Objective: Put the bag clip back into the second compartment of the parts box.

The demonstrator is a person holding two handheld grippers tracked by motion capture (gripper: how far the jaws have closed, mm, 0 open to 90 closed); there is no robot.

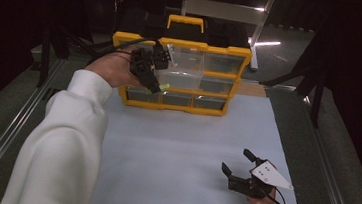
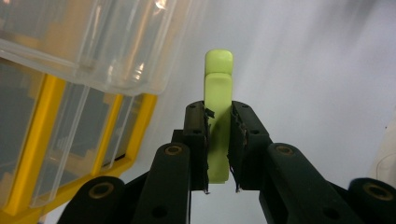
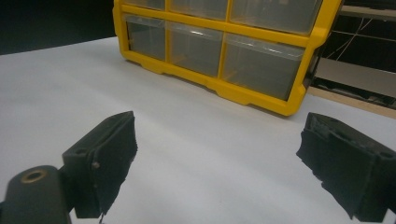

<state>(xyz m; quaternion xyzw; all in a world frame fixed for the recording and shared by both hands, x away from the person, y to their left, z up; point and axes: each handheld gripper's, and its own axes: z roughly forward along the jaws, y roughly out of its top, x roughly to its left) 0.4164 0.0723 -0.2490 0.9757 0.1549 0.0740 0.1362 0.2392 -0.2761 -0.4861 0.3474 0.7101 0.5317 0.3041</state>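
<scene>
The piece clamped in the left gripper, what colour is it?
Pale yellow-green piece; the left gripper view shows it best.

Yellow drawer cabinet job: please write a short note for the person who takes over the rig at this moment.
Left gripper: shut on a light-green piece, held in front of the yellow drawer cabinet, beside a pulled-out clear drawer.
Right gripper: open, holding nothing, low over the white table near its right front.
Done: the piece is gripped and brought to the cabinet.
Left, probably: place the piece in the open drawer, release, push the drawer shut.
</scene>
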